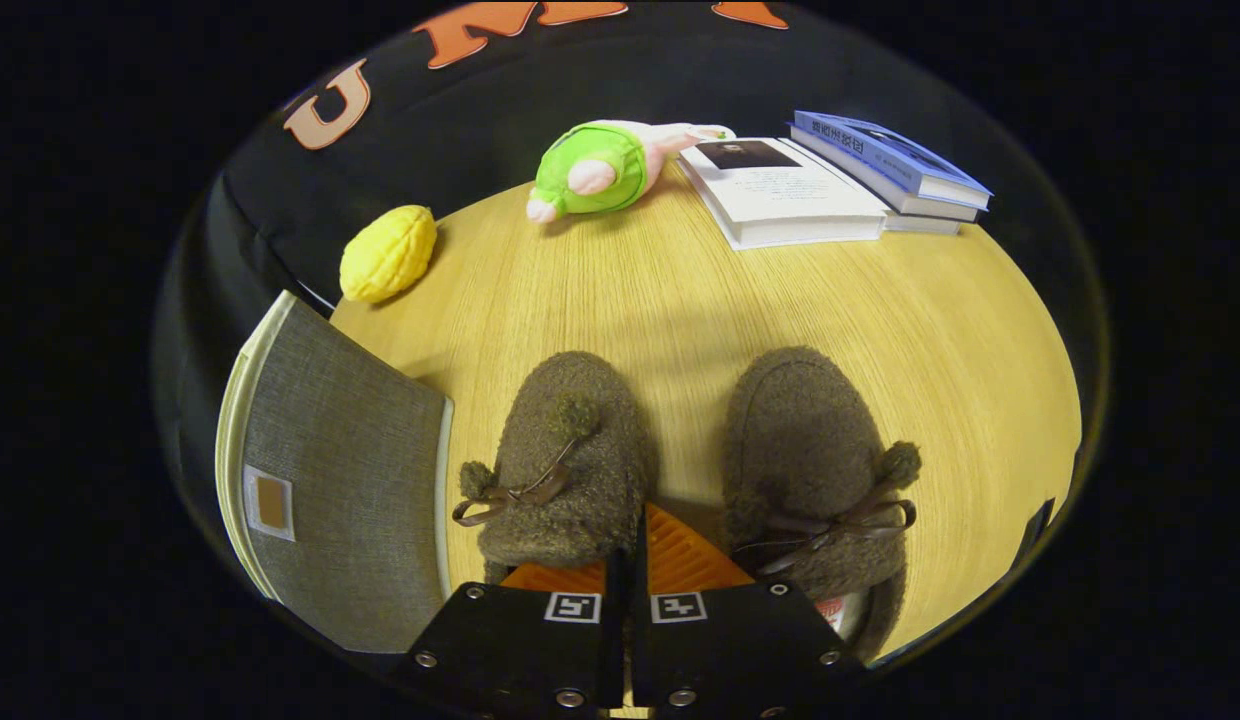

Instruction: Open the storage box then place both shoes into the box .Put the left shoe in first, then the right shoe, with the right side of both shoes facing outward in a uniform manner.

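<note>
— Shoes (570, 460): where? 
— Both brown fuzzy ones sit side by side at the table's (880, 330) near edge; grey storage box (350, 480) at its left edge, lid down.
— Claw (630, 560)?
— Clenched, empty, fingers between the left shoe and the right shoe (810, 470).

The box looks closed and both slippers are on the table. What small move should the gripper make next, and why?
Probably swing the gripper toward the grey storage box beside the slippers and open its fingers to take the lid's edge. The fingers are closed together on nothing, just between the left slipper and the right slipper, and both slippers lie on the table, so the box should be opened first.
</note>
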The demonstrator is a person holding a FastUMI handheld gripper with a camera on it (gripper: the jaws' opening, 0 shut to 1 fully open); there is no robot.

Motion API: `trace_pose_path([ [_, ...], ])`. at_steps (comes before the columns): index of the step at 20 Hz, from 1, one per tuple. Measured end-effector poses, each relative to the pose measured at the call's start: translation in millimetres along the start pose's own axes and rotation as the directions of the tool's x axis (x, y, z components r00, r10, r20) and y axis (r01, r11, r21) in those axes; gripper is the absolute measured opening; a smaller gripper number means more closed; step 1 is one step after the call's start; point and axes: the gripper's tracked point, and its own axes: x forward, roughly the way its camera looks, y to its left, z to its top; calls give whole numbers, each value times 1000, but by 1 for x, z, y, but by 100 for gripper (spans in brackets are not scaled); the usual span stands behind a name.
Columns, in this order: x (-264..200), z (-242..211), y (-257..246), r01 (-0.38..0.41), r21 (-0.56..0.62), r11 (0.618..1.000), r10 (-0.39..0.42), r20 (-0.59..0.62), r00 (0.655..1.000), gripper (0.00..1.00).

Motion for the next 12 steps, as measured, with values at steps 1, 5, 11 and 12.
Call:
trace_pose_path([
  [1,-6,3,8,-22,12,1000,22,8,1000,4],
  [5,-41,22,30,-60,10,998,59,74,996,4],
  [11,-94,43,66,-101,2,995,100,135,986,4],
  [12,-103,47,74,-103,-2,995,102,144,984,4],
])
